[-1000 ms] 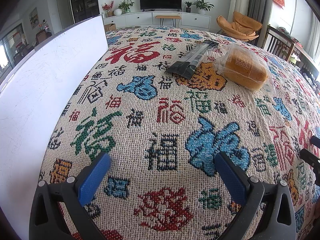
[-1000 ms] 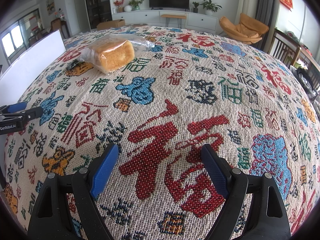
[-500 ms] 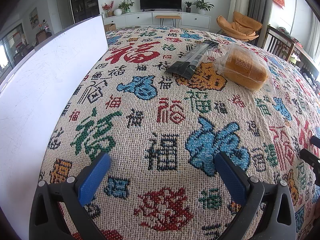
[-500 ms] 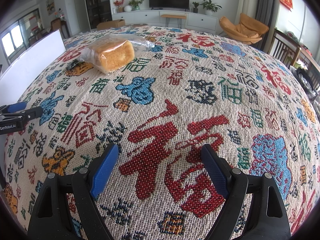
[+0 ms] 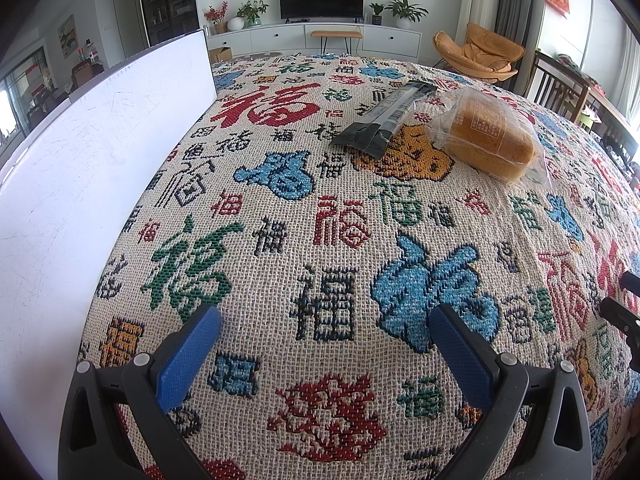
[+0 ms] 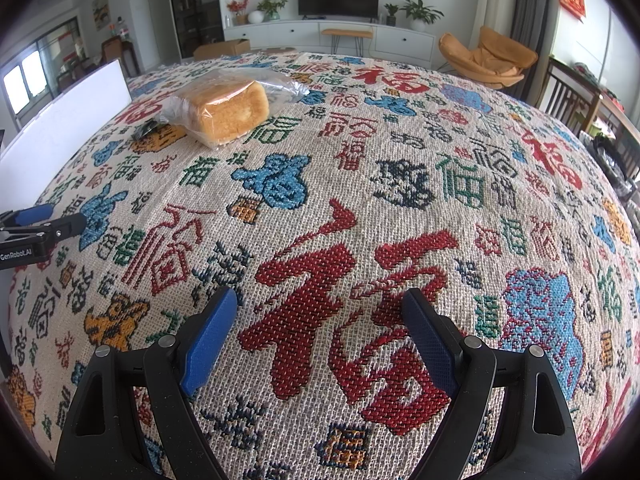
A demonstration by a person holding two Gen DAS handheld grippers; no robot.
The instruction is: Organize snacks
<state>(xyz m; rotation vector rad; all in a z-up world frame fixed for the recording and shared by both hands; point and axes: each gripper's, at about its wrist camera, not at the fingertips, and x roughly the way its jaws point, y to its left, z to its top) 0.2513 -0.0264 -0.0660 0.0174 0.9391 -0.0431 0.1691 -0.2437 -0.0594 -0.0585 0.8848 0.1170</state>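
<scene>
I held the left tool and the right tool low over the patterned table, both spread wide and holding nothing. From the left view the bagged bread loaf lay at about 1 o'clock, well apart from the tool, with the dark flat snack packet just beside it toward 12 o'clock; their edges appeared to touch or overlap, though I could not confirm which. The white board stood along the 9 o'clock side. I judged the main risks as follows: loose film could slip from the pads, squeezing could crush the bread, and reaching for one item could drag the other.
</scene>
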